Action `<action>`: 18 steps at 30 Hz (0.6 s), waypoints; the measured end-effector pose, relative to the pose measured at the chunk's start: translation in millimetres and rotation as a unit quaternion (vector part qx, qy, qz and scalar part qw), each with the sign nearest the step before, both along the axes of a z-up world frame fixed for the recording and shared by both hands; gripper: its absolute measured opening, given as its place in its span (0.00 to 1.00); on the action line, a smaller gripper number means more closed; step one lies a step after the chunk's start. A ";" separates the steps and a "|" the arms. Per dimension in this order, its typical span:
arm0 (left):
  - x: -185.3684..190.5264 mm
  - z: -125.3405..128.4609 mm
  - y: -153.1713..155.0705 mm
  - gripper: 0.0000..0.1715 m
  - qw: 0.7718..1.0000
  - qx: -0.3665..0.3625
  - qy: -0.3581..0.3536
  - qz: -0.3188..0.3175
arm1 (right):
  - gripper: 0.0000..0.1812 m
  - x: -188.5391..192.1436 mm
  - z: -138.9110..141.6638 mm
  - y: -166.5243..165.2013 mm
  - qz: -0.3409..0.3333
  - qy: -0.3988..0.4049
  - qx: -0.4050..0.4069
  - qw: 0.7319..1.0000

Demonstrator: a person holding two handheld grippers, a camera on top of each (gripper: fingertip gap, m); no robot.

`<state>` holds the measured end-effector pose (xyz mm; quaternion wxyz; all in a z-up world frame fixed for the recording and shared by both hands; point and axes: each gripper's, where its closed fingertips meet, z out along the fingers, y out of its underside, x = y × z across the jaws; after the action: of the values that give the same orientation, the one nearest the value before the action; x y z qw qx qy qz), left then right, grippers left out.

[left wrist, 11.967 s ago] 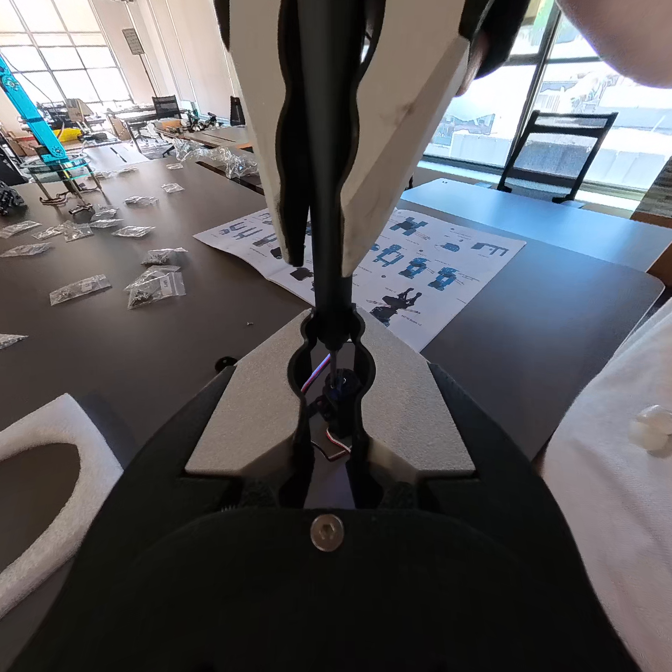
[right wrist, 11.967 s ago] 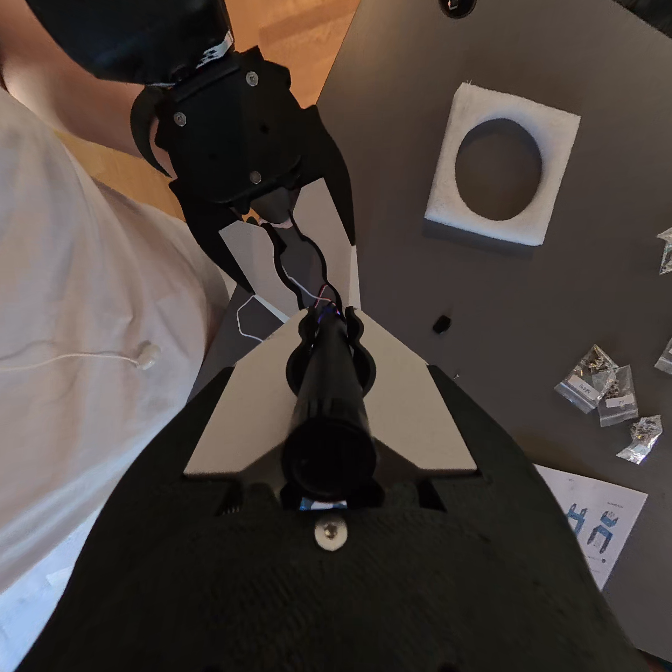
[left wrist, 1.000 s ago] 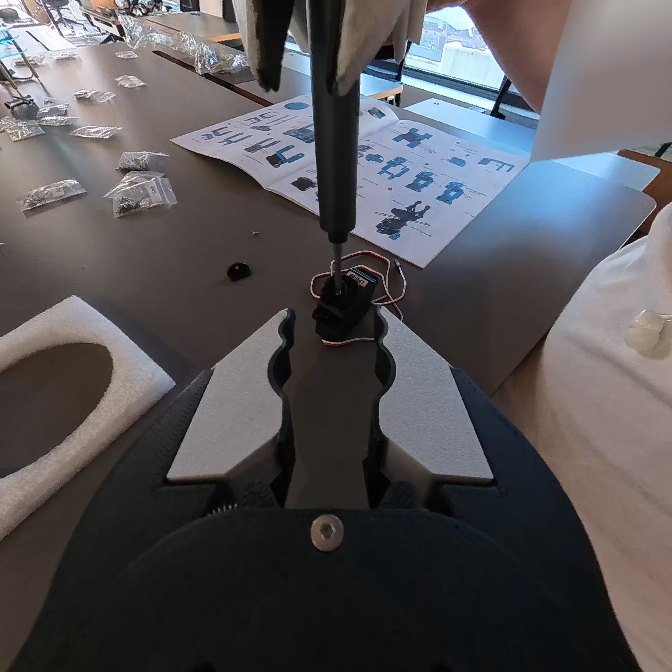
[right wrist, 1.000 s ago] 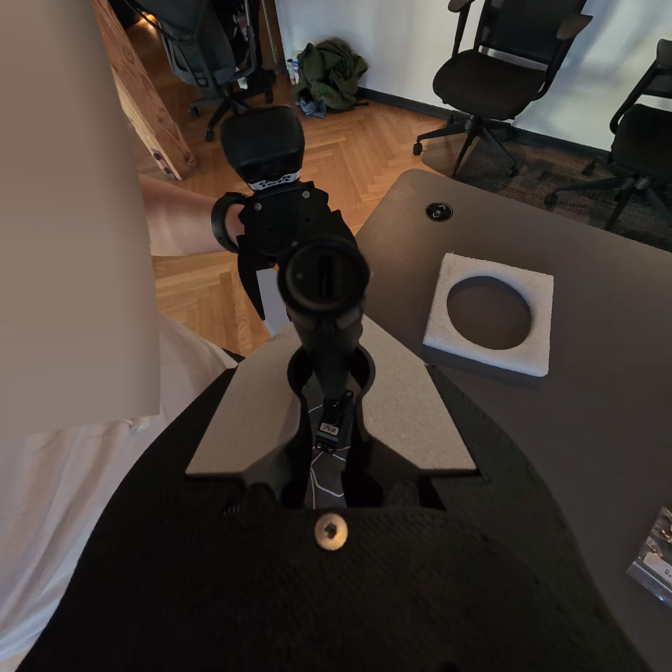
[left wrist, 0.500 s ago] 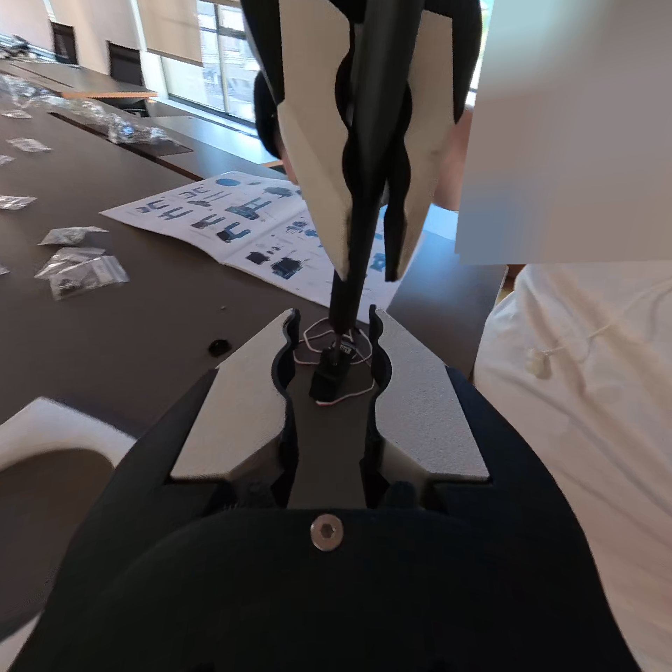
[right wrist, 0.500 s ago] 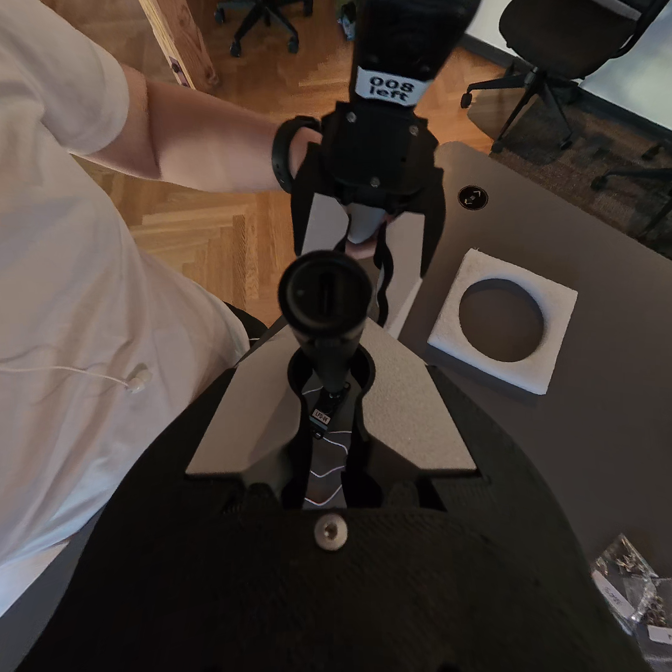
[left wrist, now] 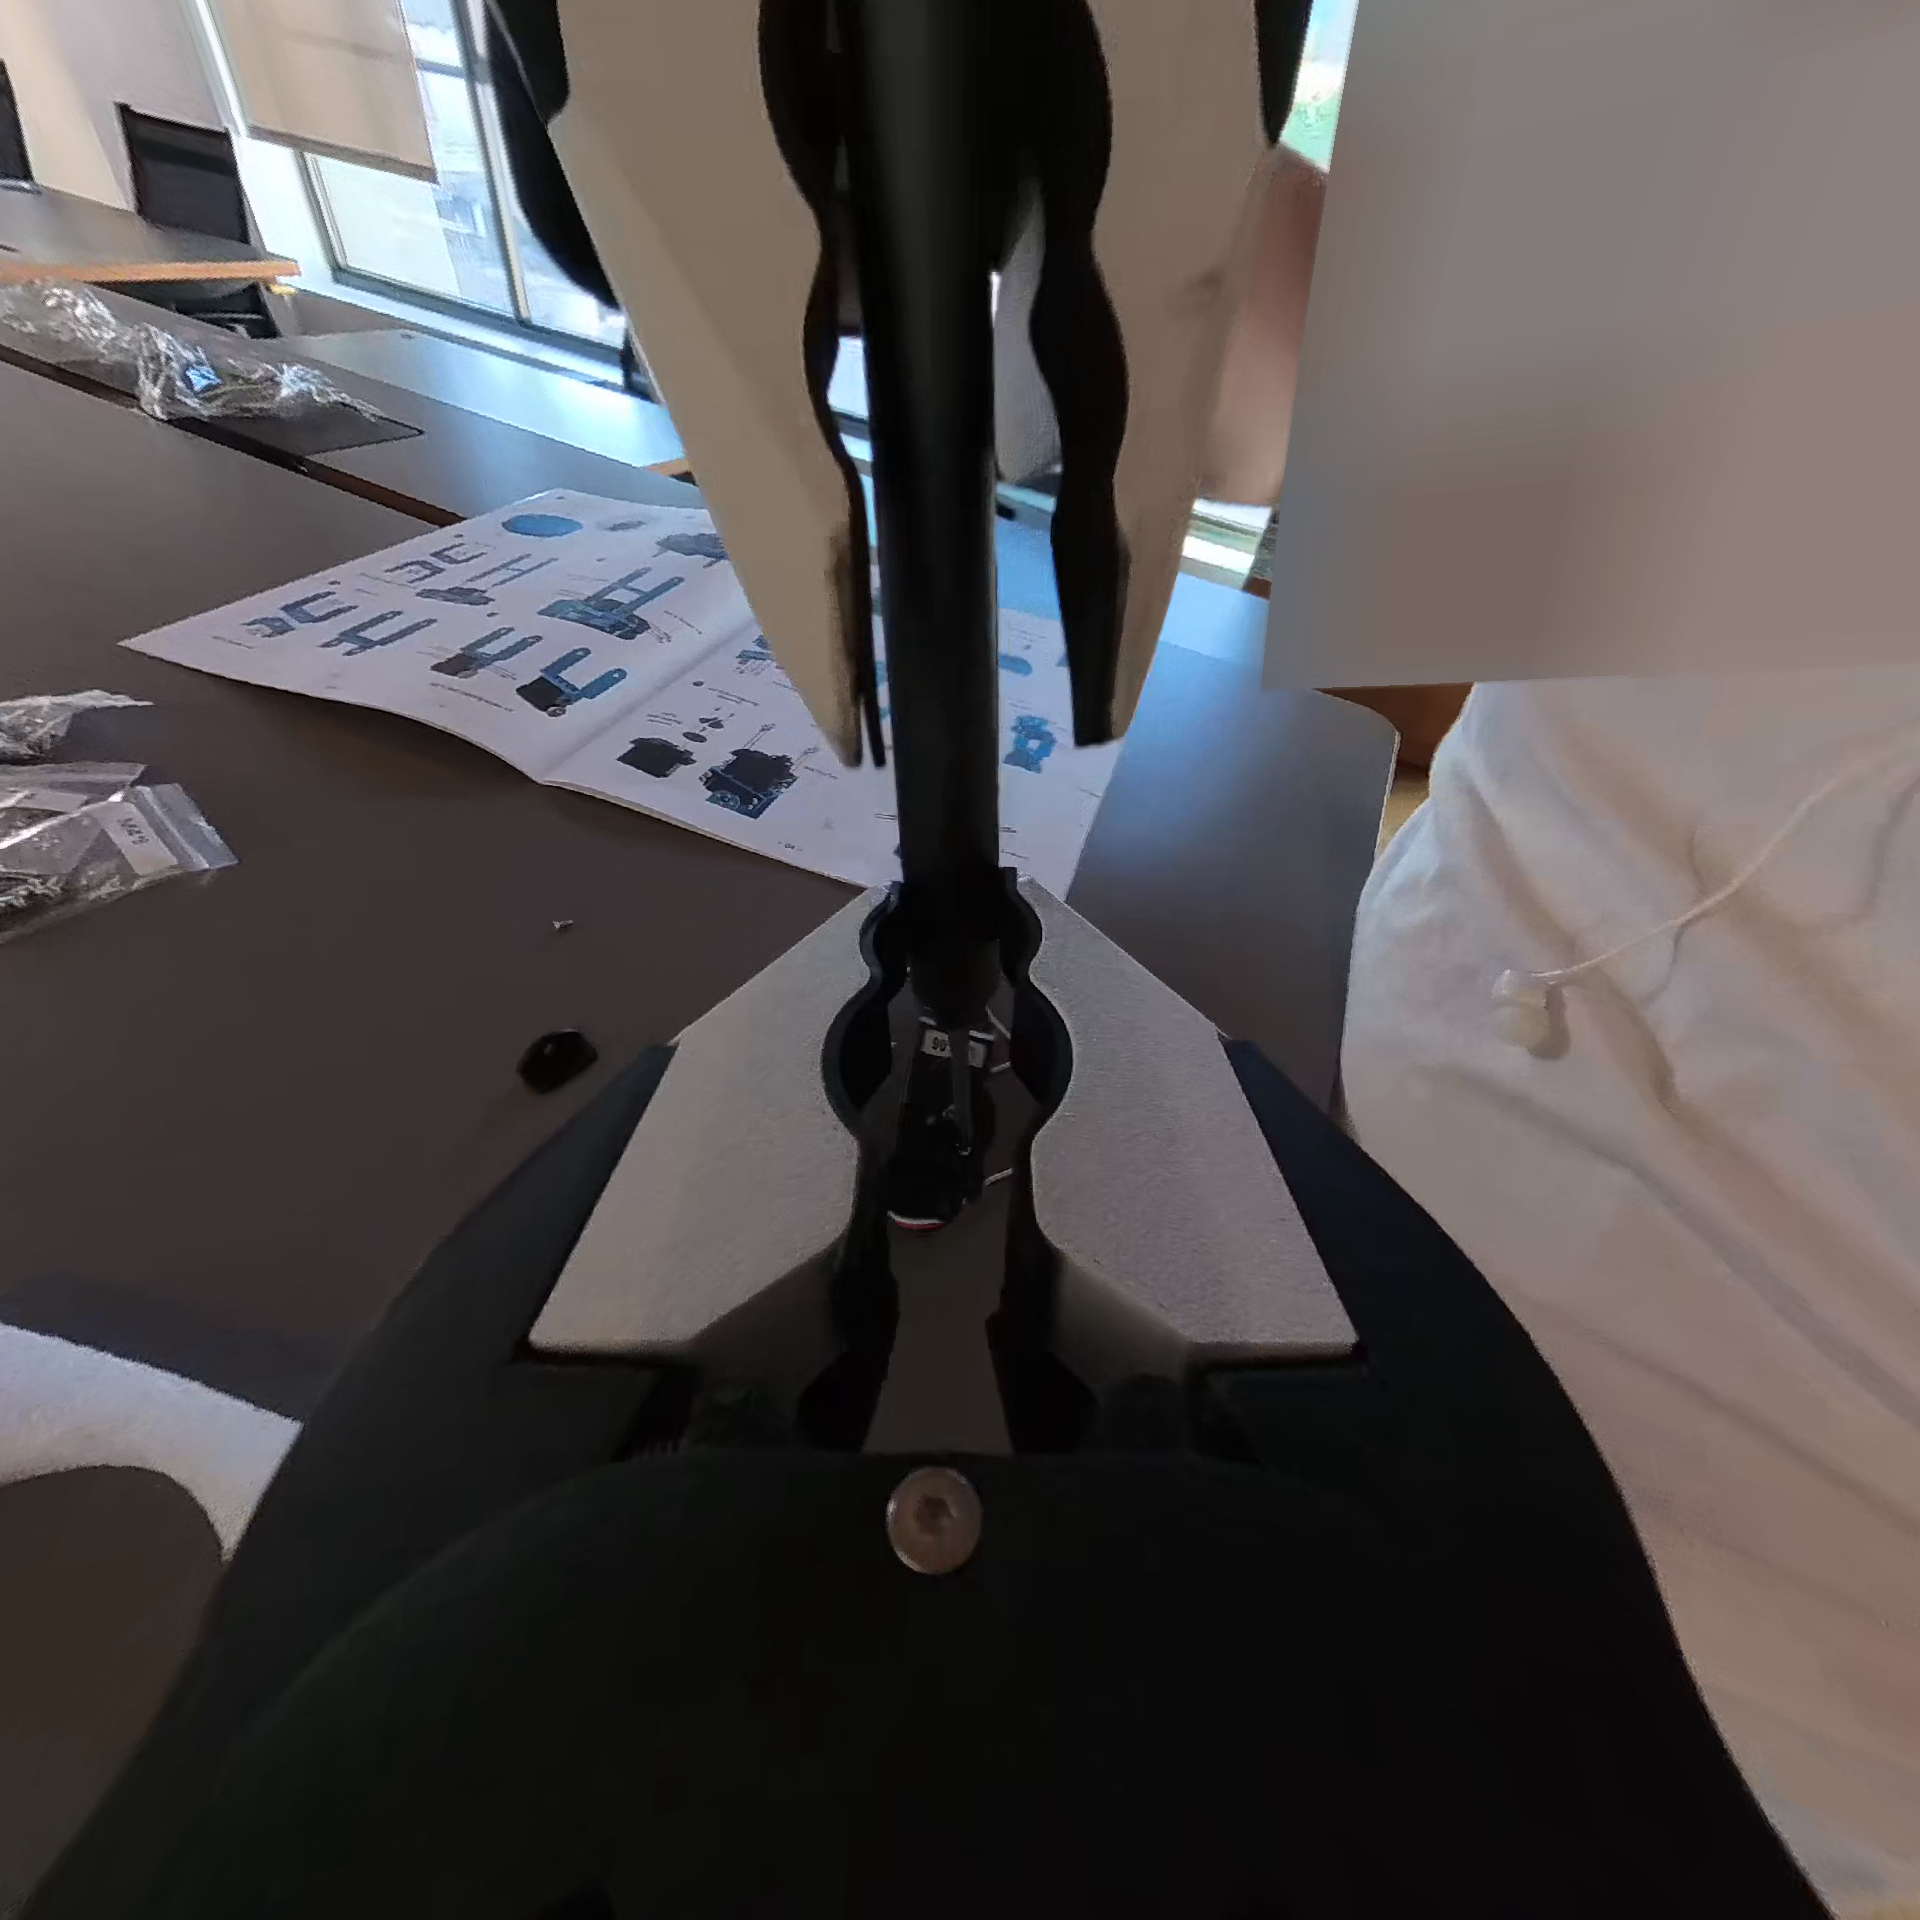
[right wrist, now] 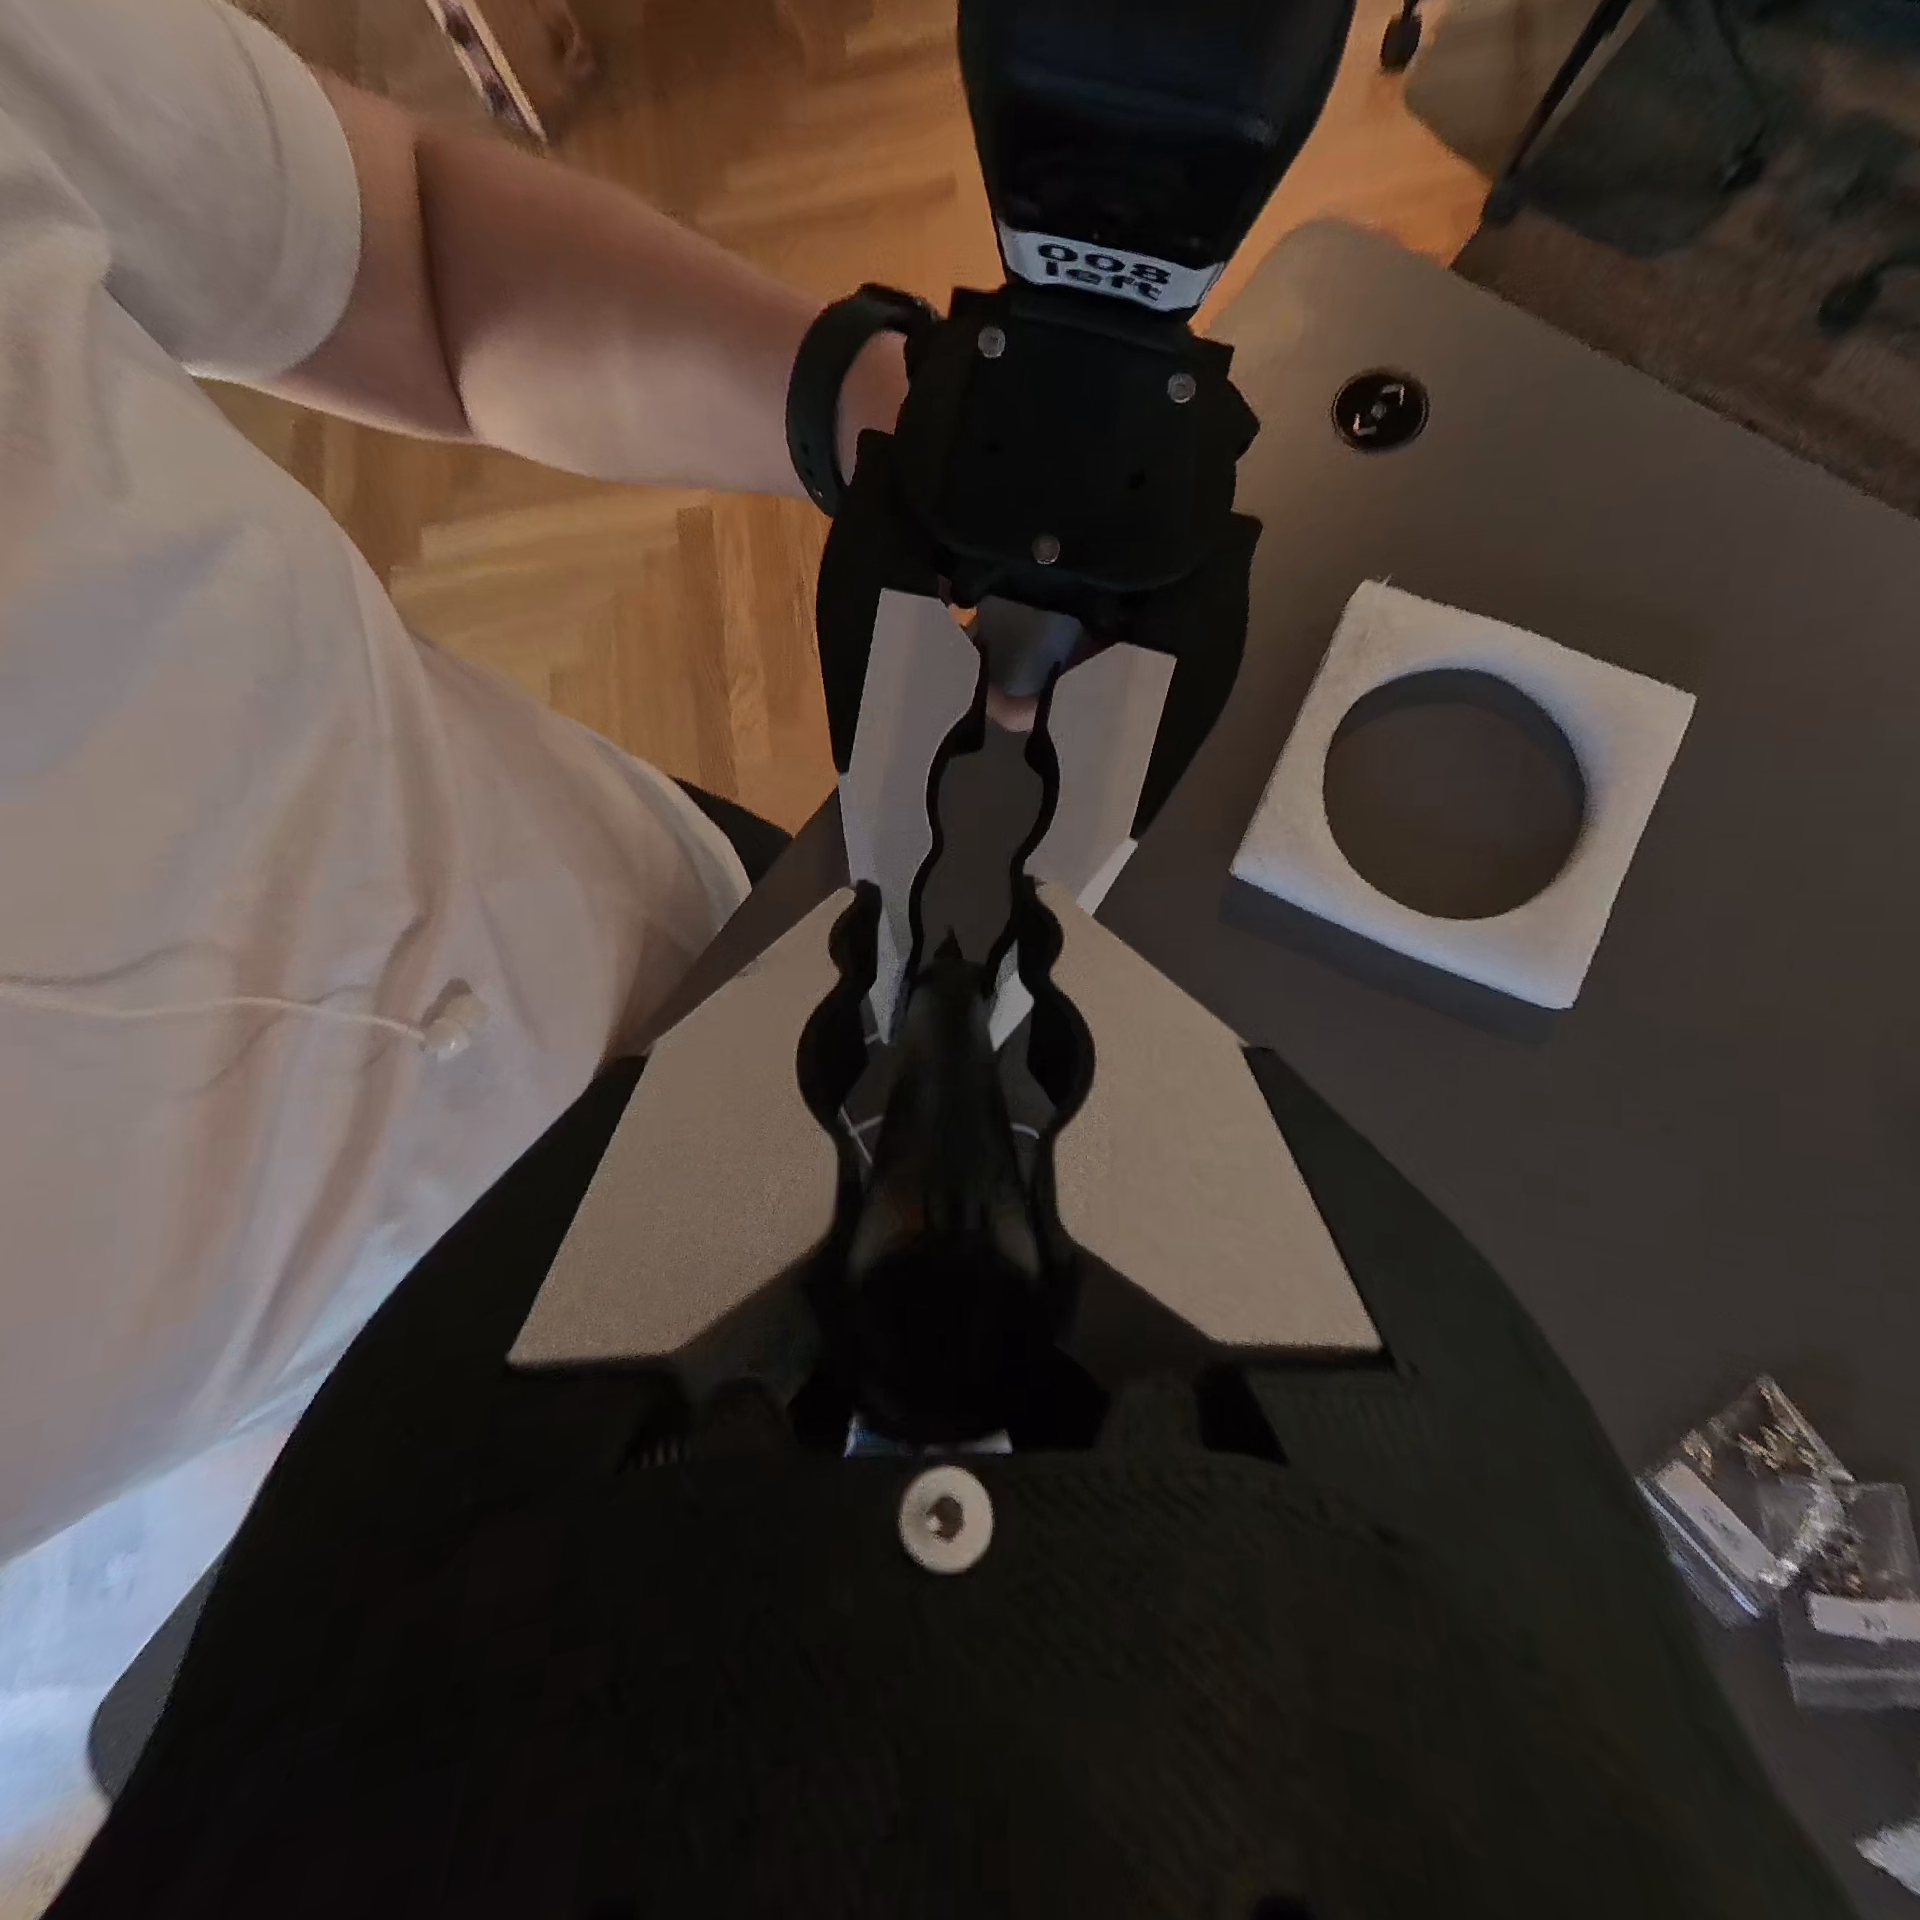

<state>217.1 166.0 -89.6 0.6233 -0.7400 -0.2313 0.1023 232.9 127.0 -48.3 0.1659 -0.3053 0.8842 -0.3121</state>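
Two grippers met over the dark desk [left wrist: 312, 1039]. Left gripper [left wrist: 951, 925] had its fingers closed on a small black motor [left wrist: 935, 1132]; right gripper [right wrist: 945, 935] had its fingers clamped on a black screwdriver [left wrist: 935, 623], its tip down at the motor. Manual [left wrist: 468, 644] lay beyond, foam block [right wrist: 1455, 800] to the left.

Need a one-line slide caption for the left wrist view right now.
Left hand-held gripper closed around a small black servo motor while a black screwdriver, held from above by the right hand-held gripper, bears on it.
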 end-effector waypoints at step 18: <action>-12.2 6.9 1.2 0.09 0.994 0.086 0.051 0.032 | 0.15 -4.8 2.0 -9.6 -0.033 0.013 0.024 0.999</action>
<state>204.9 167.3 -82.8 0.6922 -0.6694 -0.2309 0.1393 228.0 117.4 -46.3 0.1517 -0.2761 0.9029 -0.2924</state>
